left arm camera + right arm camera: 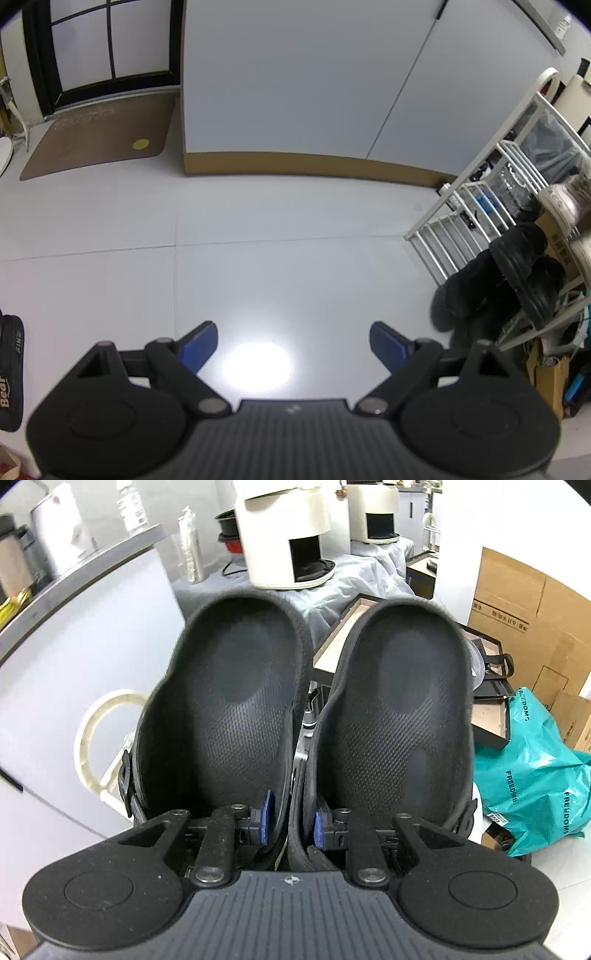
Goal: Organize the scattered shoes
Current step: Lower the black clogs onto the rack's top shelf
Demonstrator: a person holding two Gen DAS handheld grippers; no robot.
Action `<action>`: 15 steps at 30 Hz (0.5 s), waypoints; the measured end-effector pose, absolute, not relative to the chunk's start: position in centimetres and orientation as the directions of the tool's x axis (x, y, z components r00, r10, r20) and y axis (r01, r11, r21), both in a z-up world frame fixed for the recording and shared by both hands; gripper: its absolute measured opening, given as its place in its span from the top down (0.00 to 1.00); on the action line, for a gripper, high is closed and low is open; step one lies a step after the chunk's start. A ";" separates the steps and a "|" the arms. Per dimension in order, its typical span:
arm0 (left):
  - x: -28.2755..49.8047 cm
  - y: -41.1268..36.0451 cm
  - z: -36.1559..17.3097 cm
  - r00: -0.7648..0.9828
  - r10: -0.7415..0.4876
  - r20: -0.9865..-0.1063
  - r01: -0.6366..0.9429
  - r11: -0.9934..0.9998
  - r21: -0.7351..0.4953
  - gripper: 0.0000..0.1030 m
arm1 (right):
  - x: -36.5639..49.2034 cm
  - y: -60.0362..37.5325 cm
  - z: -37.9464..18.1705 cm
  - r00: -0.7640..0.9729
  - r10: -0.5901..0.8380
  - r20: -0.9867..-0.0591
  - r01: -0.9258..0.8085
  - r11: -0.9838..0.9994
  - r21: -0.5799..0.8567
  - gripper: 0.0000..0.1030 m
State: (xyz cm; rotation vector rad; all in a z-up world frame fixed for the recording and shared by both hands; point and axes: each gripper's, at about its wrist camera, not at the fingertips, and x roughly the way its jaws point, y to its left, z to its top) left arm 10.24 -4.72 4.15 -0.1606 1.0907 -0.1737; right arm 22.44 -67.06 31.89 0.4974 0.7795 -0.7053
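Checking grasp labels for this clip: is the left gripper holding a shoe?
No: the left gripper is open, its blue-padded fingers spread wide over bare white tiled floor with nothing between them.

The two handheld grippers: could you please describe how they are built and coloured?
Both look alike. The left gripper and the right gripper each have a matte black body with a ribbed grey centre plate bearing a small pale mark, two round black discs at the sides, black linkage bars with silver pivot pins, and blue finger pads. No cables, hands or sleeves are visible.
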 end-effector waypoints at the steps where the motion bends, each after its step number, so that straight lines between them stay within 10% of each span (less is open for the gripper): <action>1: 10.1 -4.7 4.0 0.445 -0.215 -0.869 0.059 0.976 -0.211 0.12 | 21.4 -67.5 31.4 0.512 -0.386 -0.767 0.732 0.664 0.155 0.76; 9: 10.0 -4.8 2.7 0.402 -0.194 -0.895 0.075 0.981 -0.179 0.12 | 19.5 -70.9 28.6 0.537 -0.452 -0.713 0.753 0.637 0.163 0.72; 12: 10.1 -4.8 2.6 0.397 -0.203 -0.895 0.078 0.979 -0.187 0.12 | 18.7 -72.3 27.5 0.552 -0.460 -0.695 0.762 0.617 0.197 0.30; 15: 10.2 -4.9 2.4 0.389 -0.208 -0.897 0.077 0.978 -0.194 0.11 | 17.9 -72.8 27.6 0.575 -0.478 -0.664 0.755 0.622 0.206 0.20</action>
